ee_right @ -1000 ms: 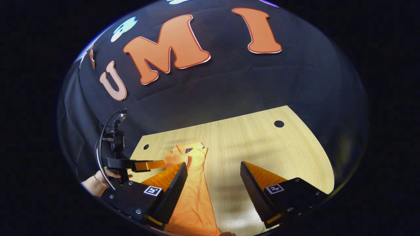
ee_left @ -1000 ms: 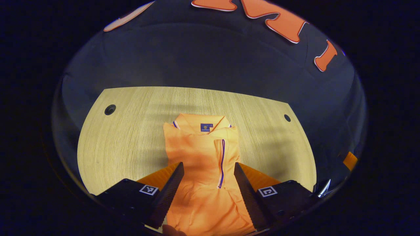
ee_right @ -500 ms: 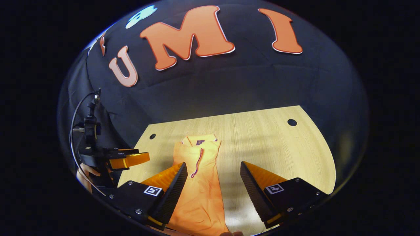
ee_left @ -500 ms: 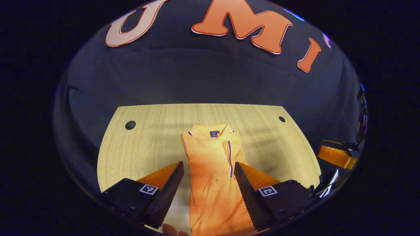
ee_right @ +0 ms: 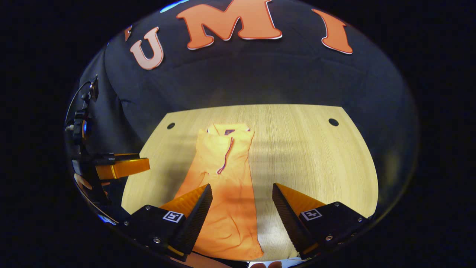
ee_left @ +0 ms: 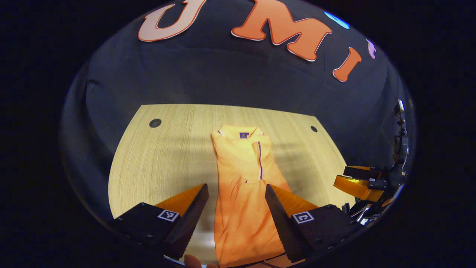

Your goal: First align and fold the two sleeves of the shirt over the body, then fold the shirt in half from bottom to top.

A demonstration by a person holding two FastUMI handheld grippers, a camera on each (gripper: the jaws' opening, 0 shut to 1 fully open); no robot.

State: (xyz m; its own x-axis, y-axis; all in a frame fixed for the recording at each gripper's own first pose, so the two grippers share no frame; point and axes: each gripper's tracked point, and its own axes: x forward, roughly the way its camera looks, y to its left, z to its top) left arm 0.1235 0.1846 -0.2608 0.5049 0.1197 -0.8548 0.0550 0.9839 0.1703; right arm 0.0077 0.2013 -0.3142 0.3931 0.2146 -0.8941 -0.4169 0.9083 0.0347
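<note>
Shirt (ee_left: 243, 193) lies under both wide-open, seemingly empty tongs (ee_left: 235, 208) (ee_right: 241, 208).

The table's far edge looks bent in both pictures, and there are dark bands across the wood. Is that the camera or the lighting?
Left gripper view: the table bows because the fisheye lens curves straight edges; soft shadow bands cross the wood beside the shirt. Right gripper view: the same curving, faint bands near the shirt, and its near end is darker under the open right gripper.

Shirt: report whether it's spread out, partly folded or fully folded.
Partly folded. The shirt lies on the table as a long narrow strip, sleeves tucked in, collar far, hem near; the bottom-to-top fold is not yet done.
</note>
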